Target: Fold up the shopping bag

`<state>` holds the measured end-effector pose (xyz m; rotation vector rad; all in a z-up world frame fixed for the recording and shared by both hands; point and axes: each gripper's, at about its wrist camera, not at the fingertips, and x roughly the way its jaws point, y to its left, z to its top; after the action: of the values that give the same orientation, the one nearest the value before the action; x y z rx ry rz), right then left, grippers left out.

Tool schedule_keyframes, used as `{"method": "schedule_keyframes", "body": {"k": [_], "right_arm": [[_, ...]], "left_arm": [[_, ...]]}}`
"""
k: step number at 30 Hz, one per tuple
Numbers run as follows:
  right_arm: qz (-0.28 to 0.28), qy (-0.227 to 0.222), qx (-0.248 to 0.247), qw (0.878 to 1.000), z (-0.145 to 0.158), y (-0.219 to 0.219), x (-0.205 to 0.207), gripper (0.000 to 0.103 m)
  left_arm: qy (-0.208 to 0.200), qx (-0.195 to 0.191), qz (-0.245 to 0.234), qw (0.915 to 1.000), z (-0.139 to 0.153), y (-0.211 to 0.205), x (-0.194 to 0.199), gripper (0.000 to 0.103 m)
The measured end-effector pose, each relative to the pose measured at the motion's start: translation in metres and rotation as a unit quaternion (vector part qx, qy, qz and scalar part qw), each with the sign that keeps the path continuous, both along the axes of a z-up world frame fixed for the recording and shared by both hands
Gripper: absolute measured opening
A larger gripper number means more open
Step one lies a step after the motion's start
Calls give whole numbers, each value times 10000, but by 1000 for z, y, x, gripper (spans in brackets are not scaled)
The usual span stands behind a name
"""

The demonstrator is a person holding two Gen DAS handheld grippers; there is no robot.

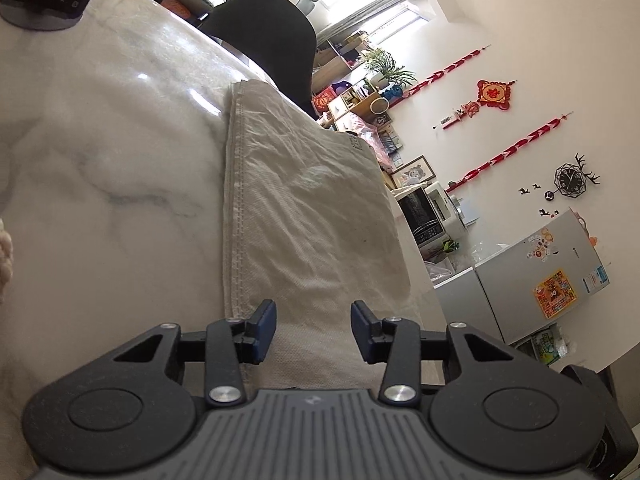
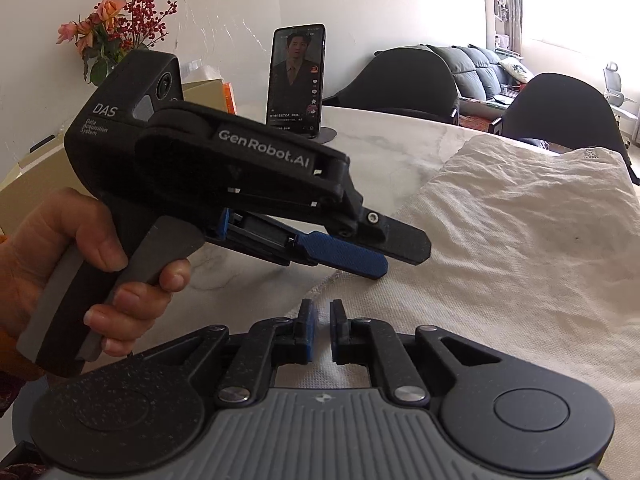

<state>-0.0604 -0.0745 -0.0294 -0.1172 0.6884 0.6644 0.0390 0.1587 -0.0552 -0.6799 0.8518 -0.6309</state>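
Marble-patterned white surface (image 1: 120,152) with grey veining carries everything under inspection. Lying flat on it is the shopping bag (image 1: 304,208), a cream, crinkled non-woven fabric with a stitched seam along its left edge in the left wrist view; its far right corner reaches the edge of the surface. In the right wrist view the same shopping bag (image 2: 520,248) fills the right half of the frame, wrinkled and spread out.

Two dark chairs (image 2: 404,80) stand at the far side of the surface, with a grey sofa (image 2: 480,68) behind them.

Left gripper (image 2: 404,258), seen from the right wrist view, is held by a hand (image 2: 80,256) wrapped round its handle. Its fingers angle down over the near left edge of the bag. In its own view the left gripper (image 1: 313,330) has its jaws partly open with bag fabric below the gap; the blue pads (image 1: 267,320) do not press on anything.

Right gripper (image 2: 322,330) sits low over the near edge of the bag, jaws parted by a narrow gap. Fabric shows through the gap, but nothing is clamped between the pads.

A phone (image 2: 297,80) stands upright on a small stand at the far side of the surface, screen lit. A bunch of flowers (image 2: 116,28) with red berries stands to the left of it.
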Motion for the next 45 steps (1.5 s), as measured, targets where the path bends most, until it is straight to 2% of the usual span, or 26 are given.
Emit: {"method": "schedule_keyframes", "body": {"k": [3, 6, 8, 11, 14, 17, 20, 27, 37, 39, 42, 45], "right_arm": [[-234, -93, 3, 9997, 14, -21, 2, 30], [-555, -283, -135, 9980, 22, -37, 8, 46], [-962, -377, -308, 9942, 26, -50, 21, 47], [-1347, -291, -398, 9897, 23, -63, 41, 47], [-1778, -90, -538, 9826, 13, -75, 67, 48], [-1979, -12, -791, 9770, 1, -80, 85, 48], [-1997, 100, -754, 9769, -8, -87, 99, 49], [-1934, -77, -699, 9786, -8, -95, 119, 49], [-1728, -136, -628, 9829, -14, -106, 125, 49], [-1702, -141, -591, 9835, -14, -107, 127, 49], [-1677, -174, -590, 9839, -15, -107, 126, 49], [-1689, -135, -583, 9838, -13, -108, 125, 49]], "left_arm": [[-120, 55, 29, 9999, -2, 0, -3, 33], [-213, 103, 28, 9997, -2, 0, -6, 32], [-272, 148, 30, 9995, -1, -1, -8, 32], [-410, 282, 8, 9988, 0, -4, -12, 32], [-605, 455, -21, 9971, 2, -8, -17, 32], [-846, 625, -35, 9944, 2, -13, -24, 32], [-1020, 785, -50, 9917, 3, -16, -30, 32], [-1292, 1269, -92, 9834, 9, -29, -39, 32], [-1400, 1565, -161, 9776, 12, -44, -46, 32], [-1361, 1657, -238, 9764, 15, -48, -42, 33], [-1293, 1791, -331, 9748, 23, -57, -27, 44], [-1394, 2065, -271, 9681, 30, -63, -17, 48]]}}
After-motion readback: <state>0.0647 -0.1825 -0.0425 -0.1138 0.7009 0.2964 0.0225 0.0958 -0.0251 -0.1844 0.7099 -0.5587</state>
